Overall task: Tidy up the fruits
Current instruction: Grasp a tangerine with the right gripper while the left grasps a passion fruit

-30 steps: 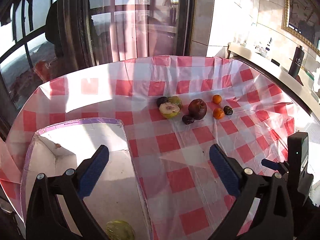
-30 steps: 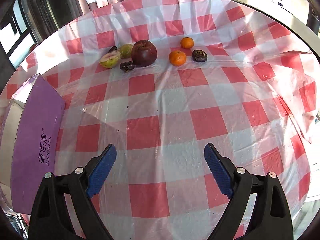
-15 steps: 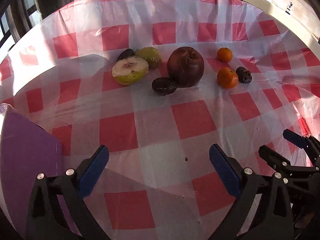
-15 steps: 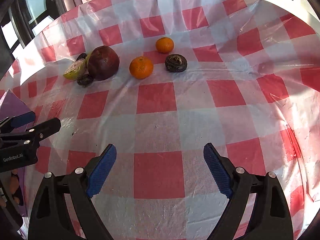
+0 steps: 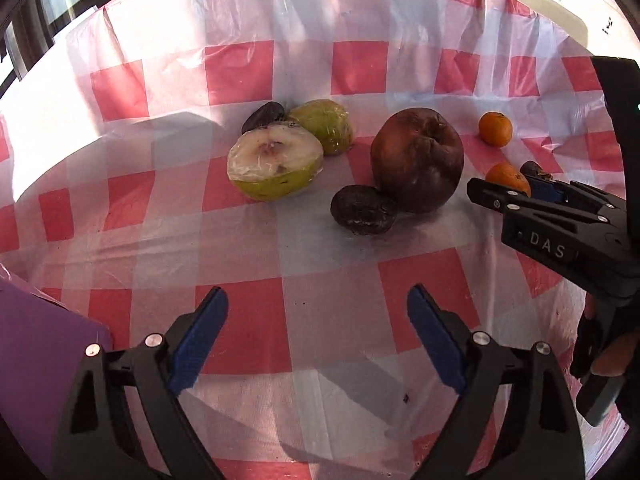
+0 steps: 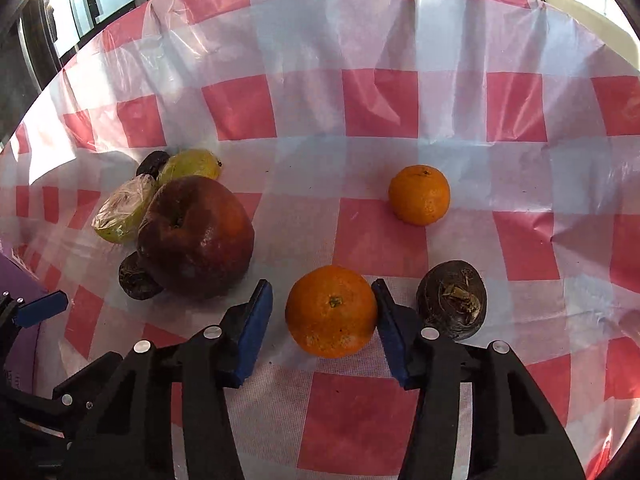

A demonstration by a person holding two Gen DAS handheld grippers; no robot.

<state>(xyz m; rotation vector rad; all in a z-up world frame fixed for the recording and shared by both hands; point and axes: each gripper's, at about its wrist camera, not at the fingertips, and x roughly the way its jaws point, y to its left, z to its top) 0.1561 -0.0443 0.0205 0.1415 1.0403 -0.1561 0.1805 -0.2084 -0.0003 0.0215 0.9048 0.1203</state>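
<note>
Fruits lie on a red-and-white checked tablecloth [image 5: 312, 240]. My right gripper [image 6: 322, 308] is open with its blue pads on either side of an orange [image 6: 331, 311]; the right pad is close to or touching it. A second orange [image 6: 419, 194] lies farther back, and a dark wrinkled fruit [image 6: 451, 299] sits just right of the gripper. A large dark red apple [image 5: 417, 165], a cut green fruit half [image 5: 275, 162], another green fruit [image 5: 322, 125] and a small dark fruit [image 5: 363, 210] lie ahead of my left gripper [image 5: 316, 340], which is open and empty.
A purple box [image 5: 40, 352] stands at the left edge of the left wrist view. The right gripper's body [image 5: 560, 232] shows at the right of that view. Windows and curtains lie beyond the table's far edge.
Both grippers have moved forward toward the fruits. The right gripper now straddles the nearer orange and its jaws have narrowed. The left gripper has left the box and faces the apple group.
</note>
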